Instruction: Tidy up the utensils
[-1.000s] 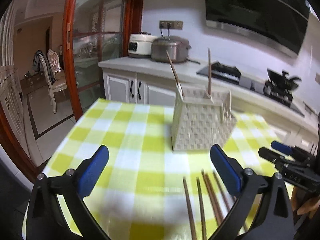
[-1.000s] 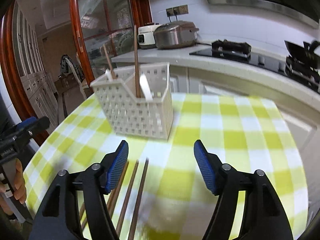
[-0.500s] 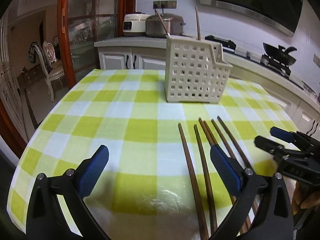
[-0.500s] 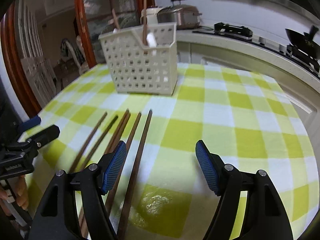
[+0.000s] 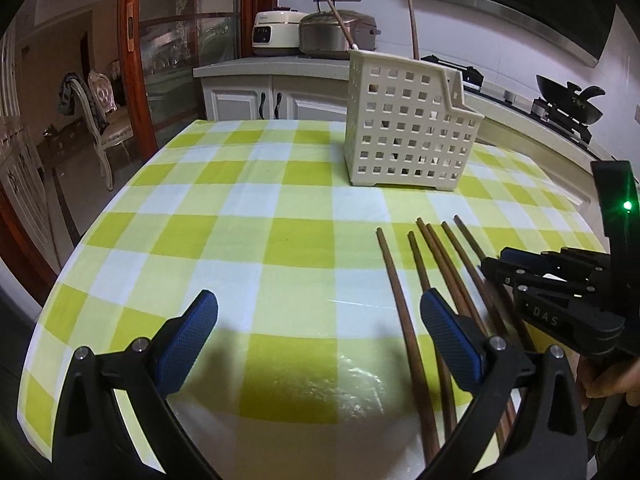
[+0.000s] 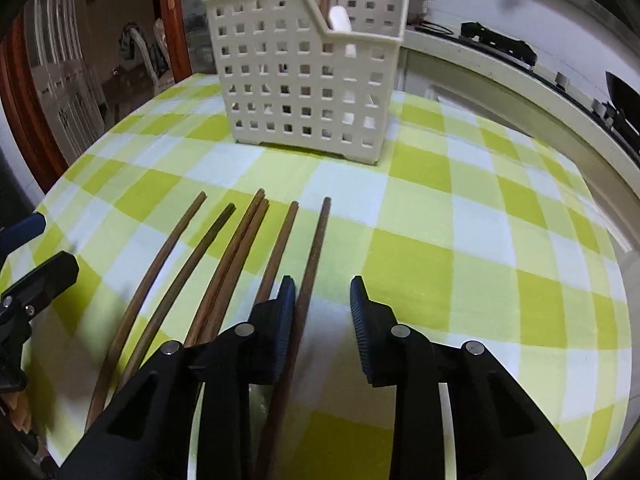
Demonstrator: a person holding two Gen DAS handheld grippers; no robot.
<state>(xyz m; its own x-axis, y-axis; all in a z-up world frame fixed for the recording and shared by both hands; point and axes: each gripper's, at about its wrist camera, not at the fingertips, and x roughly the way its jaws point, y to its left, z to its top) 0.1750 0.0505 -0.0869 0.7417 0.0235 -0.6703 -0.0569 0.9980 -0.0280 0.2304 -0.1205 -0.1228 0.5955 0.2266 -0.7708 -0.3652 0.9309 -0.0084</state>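
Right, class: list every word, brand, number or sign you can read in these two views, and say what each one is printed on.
"DAS": raised letters on the black body of the right gripper, seen from the left wrist view.
Small mark on the front of the white rice cooker: too small to read.
White utensil basket, chopsticks and checked tablecloth: no text.
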